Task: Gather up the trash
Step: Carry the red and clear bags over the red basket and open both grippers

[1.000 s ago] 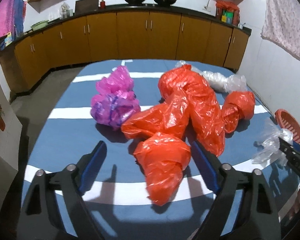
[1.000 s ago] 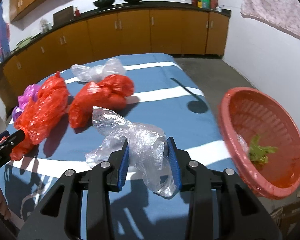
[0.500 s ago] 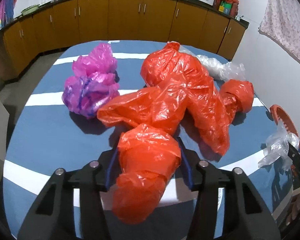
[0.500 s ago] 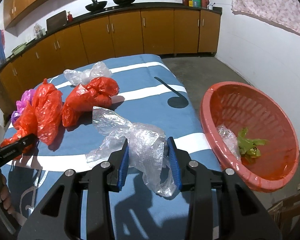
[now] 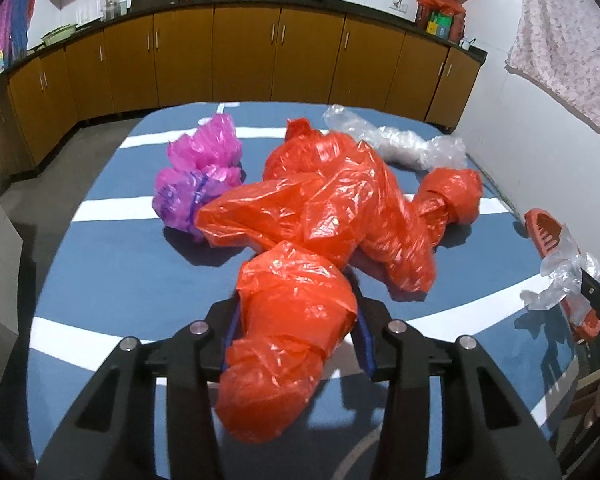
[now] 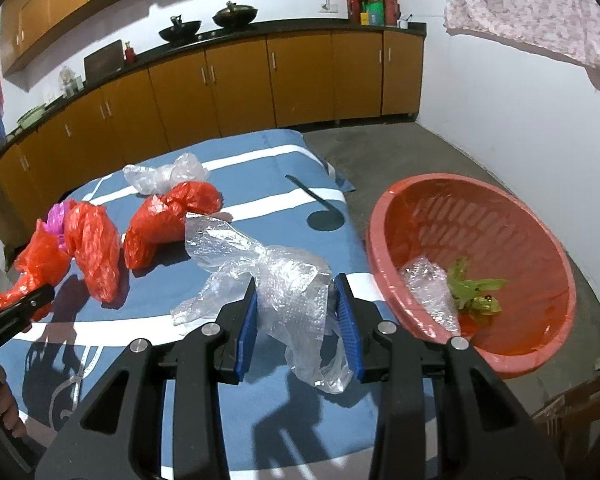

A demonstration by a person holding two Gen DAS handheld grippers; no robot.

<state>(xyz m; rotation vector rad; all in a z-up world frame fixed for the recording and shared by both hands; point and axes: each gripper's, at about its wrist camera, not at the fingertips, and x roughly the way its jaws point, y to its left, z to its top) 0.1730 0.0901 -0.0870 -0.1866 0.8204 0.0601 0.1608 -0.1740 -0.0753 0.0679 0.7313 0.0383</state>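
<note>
— What surface is seen?
— A blue counter with white stripes (image 5: 112, 264), backed by brown kitchen cabinets (image 5: 244, 56).

— How are the left tongs (image 5: 298, 334) set?
— They are clamped on a crumpled orange plastic bag (image 5: 288, 332), lying at the near end of the counter.

— And the right tongs (image 6: 298, 320)?
— They are closed on a crinkled clear plastic bag (image 6: 276, 280), held beside a round red plastic basket (image 6: 500, 232).

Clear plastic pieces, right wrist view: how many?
3 clear pieces: one at the table's far side behind a red bag, one in the right gripper, one in the basket. More may hide under red bags.
</note>
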